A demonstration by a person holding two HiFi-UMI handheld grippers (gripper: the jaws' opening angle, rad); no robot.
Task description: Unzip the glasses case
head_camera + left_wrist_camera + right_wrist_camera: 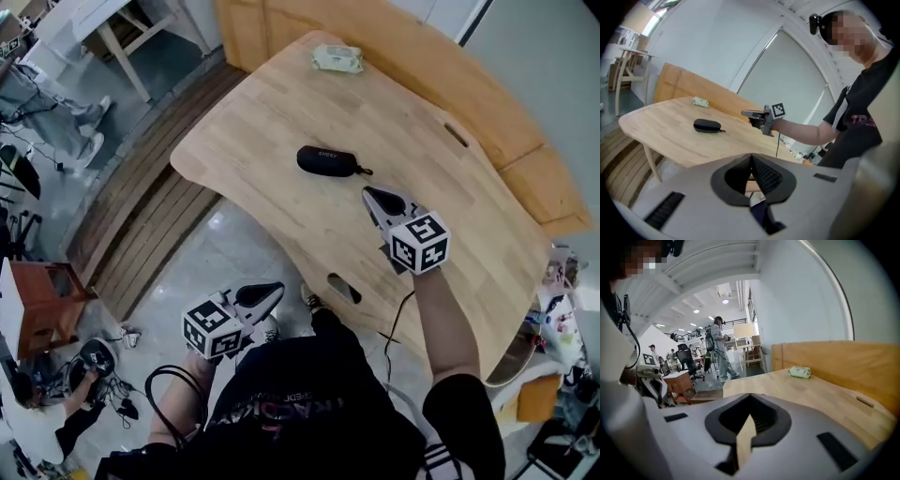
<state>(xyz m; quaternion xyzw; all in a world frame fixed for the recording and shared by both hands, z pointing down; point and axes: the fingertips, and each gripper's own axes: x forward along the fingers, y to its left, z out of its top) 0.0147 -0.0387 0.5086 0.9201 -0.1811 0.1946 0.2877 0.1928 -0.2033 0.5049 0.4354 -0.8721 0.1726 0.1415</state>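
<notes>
A black zipped glasses case (pixel 327 160) lies on the light wooden table (pixel 281 103), its zip pull pointing right. My right gripper (pixel 367 192) hovers above the table just right of the case and near it, jaws shut, nothing between them. My left gripper (pixel 278 287) hangs over the floor, off the table's near edge, also shut and empty. In the left gripper view the case (pixel 707 125) sits mid-table with the right gripper (pixel 745 113) beyond it. The right gripper view misses the case; its jaws (pixel 750 399) point along the table's far side.
A pale green packet (pixel 337 59) lies at the table's far end, seen also as the packet (pixel 800 372). A slot (pixel 344 289) is cut in the table near its front edge. A wooden bench back (pixel 525 131) runs behind. A brown stool (pixel 37 300) and cables sit on the floor at left.
</notes>
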